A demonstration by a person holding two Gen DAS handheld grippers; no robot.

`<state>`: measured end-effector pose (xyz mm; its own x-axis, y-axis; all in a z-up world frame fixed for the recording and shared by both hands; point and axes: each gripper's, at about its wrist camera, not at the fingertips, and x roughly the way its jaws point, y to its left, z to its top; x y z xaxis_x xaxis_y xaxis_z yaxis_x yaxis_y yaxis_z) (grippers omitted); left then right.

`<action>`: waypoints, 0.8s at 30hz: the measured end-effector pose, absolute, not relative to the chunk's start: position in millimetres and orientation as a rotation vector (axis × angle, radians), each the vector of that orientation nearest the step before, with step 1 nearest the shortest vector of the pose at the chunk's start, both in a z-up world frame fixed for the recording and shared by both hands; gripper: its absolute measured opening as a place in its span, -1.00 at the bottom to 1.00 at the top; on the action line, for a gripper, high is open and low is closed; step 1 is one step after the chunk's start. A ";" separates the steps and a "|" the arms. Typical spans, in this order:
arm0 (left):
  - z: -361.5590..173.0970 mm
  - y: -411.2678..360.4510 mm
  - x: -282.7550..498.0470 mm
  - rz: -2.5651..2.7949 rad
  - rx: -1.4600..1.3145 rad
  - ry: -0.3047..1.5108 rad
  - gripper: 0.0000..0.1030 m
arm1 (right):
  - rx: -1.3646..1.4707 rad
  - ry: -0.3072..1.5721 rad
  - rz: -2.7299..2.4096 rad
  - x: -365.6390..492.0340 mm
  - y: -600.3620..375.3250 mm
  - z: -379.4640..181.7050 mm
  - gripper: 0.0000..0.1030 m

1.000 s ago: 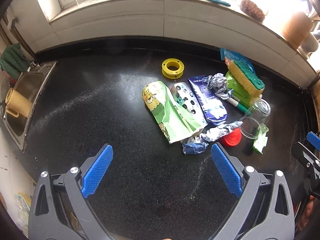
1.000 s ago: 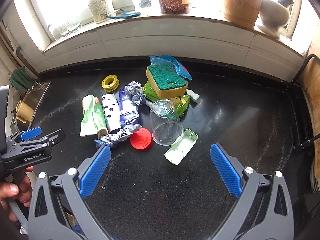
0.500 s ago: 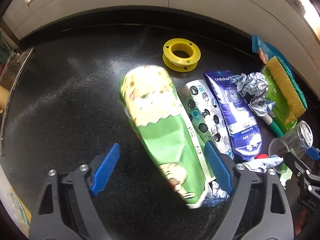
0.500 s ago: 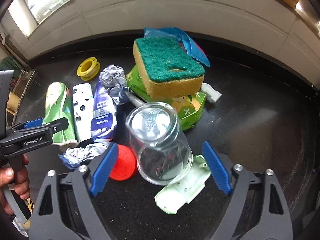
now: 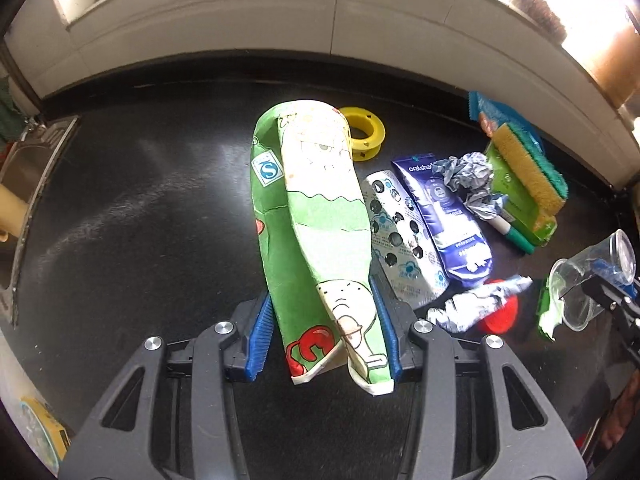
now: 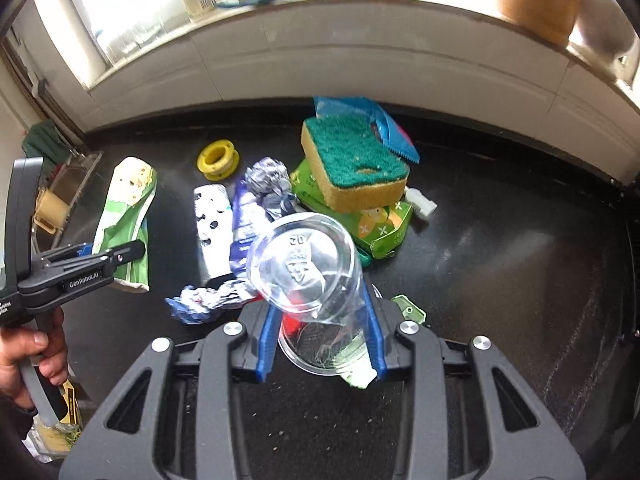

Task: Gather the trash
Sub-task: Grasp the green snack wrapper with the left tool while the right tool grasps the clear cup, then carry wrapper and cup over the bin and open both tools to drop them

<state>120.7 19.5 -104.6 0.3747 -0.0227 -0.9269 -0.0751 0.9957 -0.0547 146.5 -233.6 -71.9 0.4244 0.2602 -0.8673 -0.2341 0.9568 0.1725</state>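
My left gripper (image 5: 322, 334) is shut on the near end of a green snack bag (image 5: 316, 240), which lifts off the black counter; it also shows in the right wrist view (image 6: 128, 216). My right gripper (image 6: 322, 340) is shut on a clear plastic cup (image 6: 308, 272) lying on its side, base facing away; the cup also shows in the left wrist view (image 5: 588, 280). A white spotted wrapper (image 5: 400, 240), a blue wrapper (image 5: 448, 216), crumpled foil (image 5: 472, 184), a twisted foil wrapper (image 5: 476, 304) and a red lid (image 5: 500, 316) lie between them.
A yellow tape spool (image 5: 364, 132), a sponge (image 6: 356, 164) on a green packet (image 6: 376, 220) and a blue-green pouch (image 6: 380, 120) lie further back. A sink (image 5: 20, 184) is at the left. A white tiled wall and windowsill (image 6: 320, 40) close the back.
Both grippers moved forward and closed: the left onto the green bag, now lifted at its near end, the right onto the clear cup.
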 end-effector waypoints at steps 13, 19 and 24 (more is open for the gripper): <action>-45.5 73.7 26.4 0.147 -0.166 1.079 -0.14 | 0.006 1.033 0.487 105.9 -183.3 -25.2 -0.30; -46.1 155.5 -71.1 0.366 -0.232 1.066 -0.14 | -0.126 1.056 0.796 69.7 -52.5 -29.6 -0.30; -71.6 229.3 -167.1 0.537 -0.363 1.113 -0.14 | -0.237 1.096 1.099 9.2 73.2 -40.8 -0.28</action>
<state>-167.1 229.3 -71.6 0.3365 0.2251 -0.9144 -0.5758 0.8175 -0.0107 9.2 73.2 -40.8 0.0235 0.5943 -0.8039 -0.8052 0.4879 0.3372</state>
